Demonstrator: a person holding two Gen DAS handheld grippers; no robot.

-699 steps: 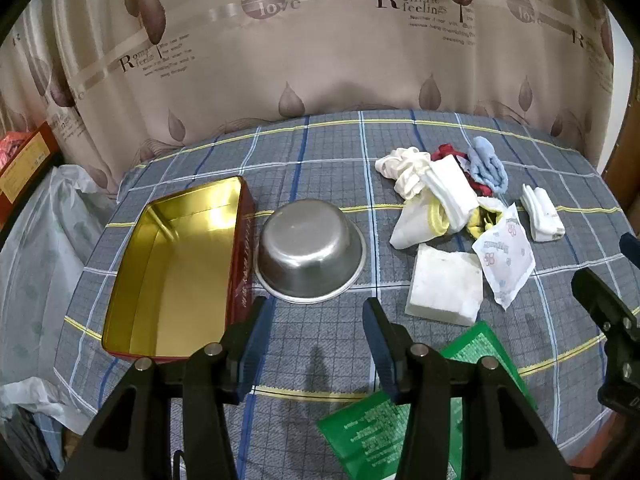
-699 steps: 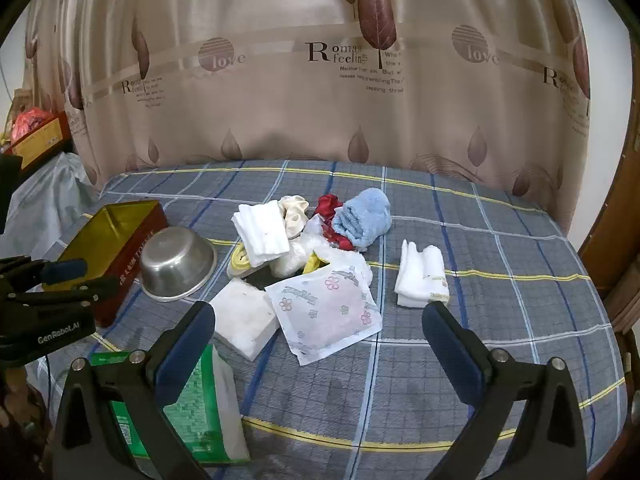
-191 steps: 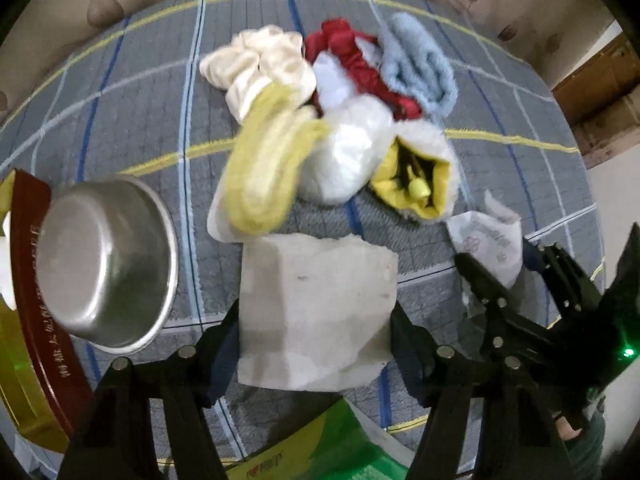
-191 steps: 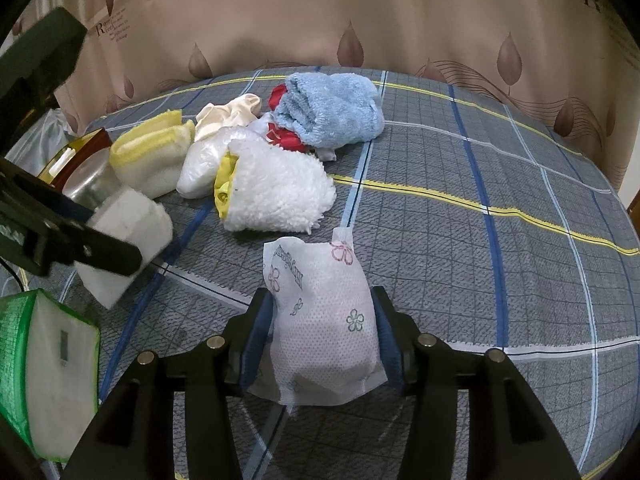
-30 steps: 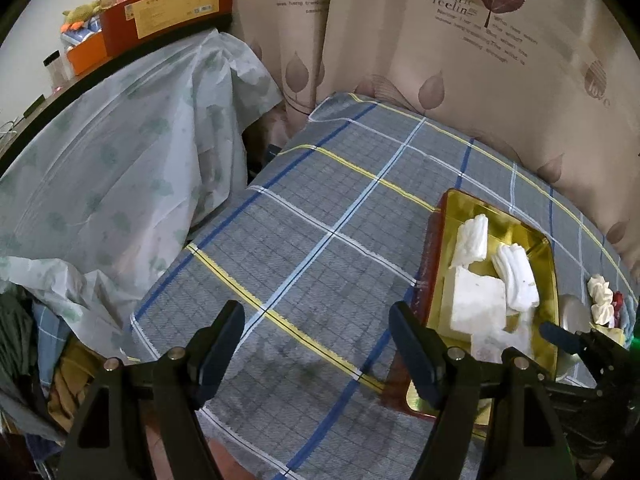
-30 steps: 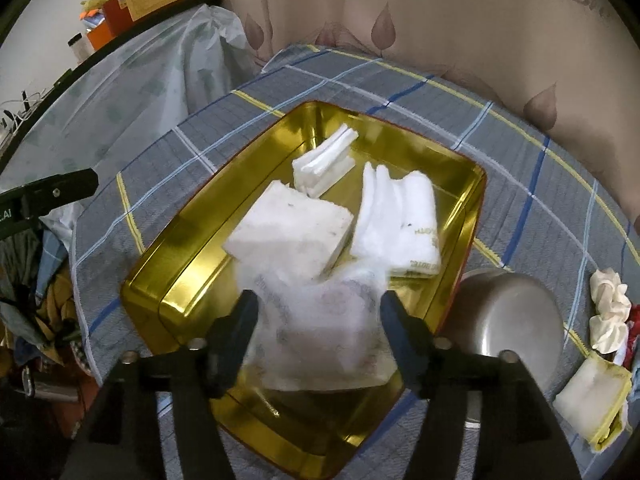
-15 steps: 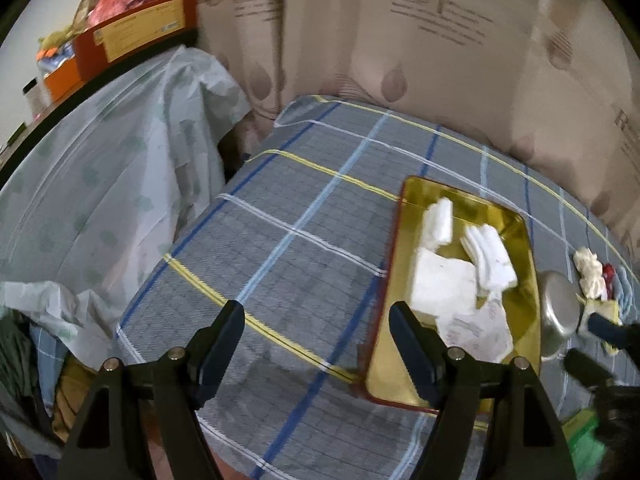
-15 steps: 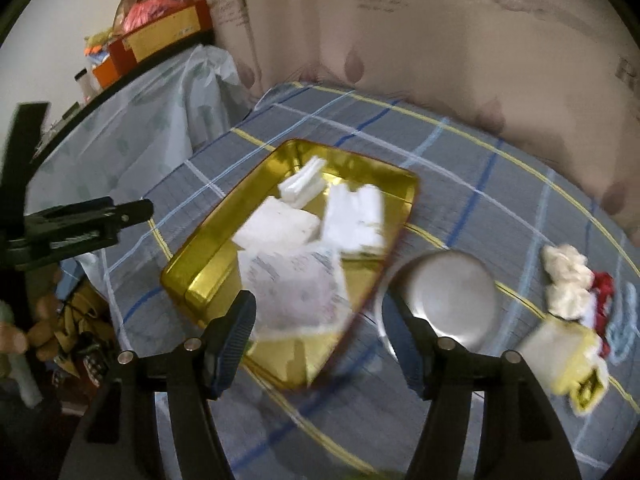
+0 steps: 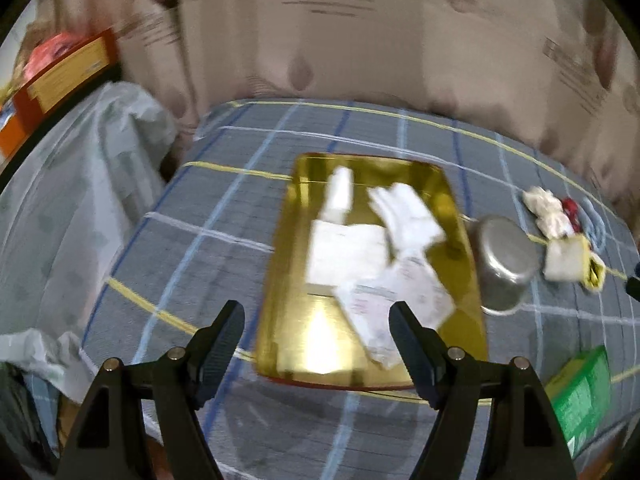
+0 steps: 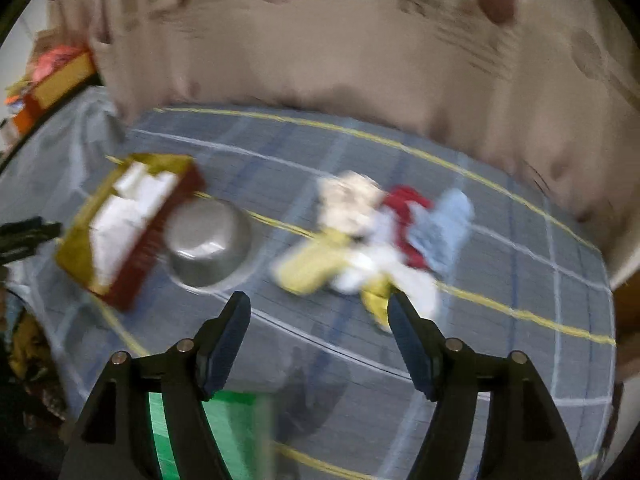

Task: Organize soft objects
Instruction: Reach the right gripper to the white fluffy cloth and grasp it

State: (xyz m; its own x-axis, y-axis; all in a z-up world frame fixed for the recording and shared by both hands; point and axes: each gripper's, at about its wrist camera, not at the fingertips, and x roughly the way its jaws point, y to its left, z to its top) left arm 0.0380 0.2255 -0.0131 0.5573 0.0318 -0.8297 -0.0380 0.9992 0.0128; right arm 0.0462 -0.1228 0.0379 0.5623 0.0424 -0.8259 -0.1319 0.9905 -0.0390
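Now that the flowered pouch (image 9: 394,300) lies in the gold tin (image 9: 288,320) near the bed's left edge, the right gripper (image 10: 318,316), its fingers just spread wider and empty like the left gripper (image 9: 316,324), faces the remaining pile (image 10: 372,236).

Right wrist view motion-blurred: cloth pile (image 10: 372,240) outlines smeared, items indistinct. Green pack (image 9: 582,392) cut by frame edge. Curtain (image 9: 320,40) print unreadable.

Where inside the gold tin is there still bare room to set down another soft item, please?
The gold tin is bare along its left side and near corner. Its middle and right are crowded: white pad, folded cloths, printed packet.
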